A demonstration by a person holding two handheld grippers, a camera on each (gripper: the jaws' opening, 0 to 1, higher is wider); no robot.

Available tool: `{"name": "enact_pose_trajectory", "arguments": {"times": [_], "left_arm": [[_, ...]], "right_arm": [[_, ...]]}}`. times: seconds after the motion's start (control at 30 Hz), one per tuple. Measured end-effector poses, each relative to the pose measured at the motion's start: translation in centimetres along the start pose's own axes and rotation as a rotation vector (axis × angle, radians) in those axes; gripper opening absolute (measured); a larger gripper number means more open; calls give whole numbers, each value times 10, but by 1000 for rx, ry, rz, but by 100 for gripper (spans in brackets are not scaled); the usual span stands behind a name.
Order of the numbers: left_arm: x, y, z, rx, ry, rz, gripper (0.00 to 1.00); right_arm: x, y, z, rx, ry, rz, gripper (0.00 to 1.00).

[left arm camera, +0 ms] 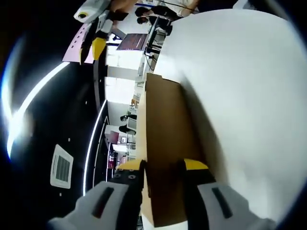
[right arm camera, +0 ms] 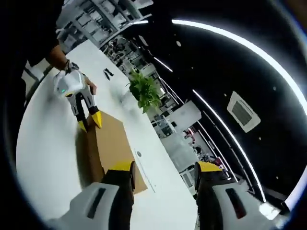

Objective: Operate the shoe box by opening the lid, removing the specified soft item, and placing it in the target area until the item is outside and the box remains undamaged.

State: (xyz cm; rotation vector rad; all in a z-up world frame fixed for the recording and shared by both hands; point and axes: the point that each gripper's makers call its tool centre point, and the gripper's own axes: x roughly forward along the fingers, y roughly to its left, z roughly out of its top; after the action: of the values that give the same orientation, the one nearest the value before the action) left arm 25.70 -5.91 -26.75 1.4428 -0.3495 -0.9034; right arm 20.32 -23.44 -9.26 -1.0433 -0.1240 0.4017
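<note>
Left gripper (left arm camera: 163, 167) fingers straddling the shoe box (left arm camera: 165, 139) edge, closure uncertain. Right gripper (right arm camera: 165, 172) fingers spread wide, empty, beside the box's near end on the white desk (right arm camera: 48, 143). Lid shut, soft item unseen. Potted plant (right arm camera: 144, 91) beyond. Risk: cardboard creased by uneven lifting.

No text, label or number is legible anywhere.
</note>
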Motion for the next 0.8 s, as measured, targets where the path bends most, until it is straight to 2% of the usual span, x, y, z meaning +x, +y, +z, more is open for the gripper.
{"name": "enact_pose_trajectory", "arguments": {"times": [0.1, 0.3, 0.53, 0.8], "left_arm": [[1, -1, 0, 3, 3, -2, 31], [1, 0, 0, 2, 2, -1, 31], [1, 0, -1, 5, 9, 2, 31], [1, 0, -1, 6, 10, 3, 31]], "right_arm": [[-1, 6, 4, -28, 23, 0, 55], [-7, 16, 25, -125, 7, 6, 60], [-4, 36, 21, -180, 38, 37, 67], [-3, 52, 19, -217, 55, 59, 69]]}}
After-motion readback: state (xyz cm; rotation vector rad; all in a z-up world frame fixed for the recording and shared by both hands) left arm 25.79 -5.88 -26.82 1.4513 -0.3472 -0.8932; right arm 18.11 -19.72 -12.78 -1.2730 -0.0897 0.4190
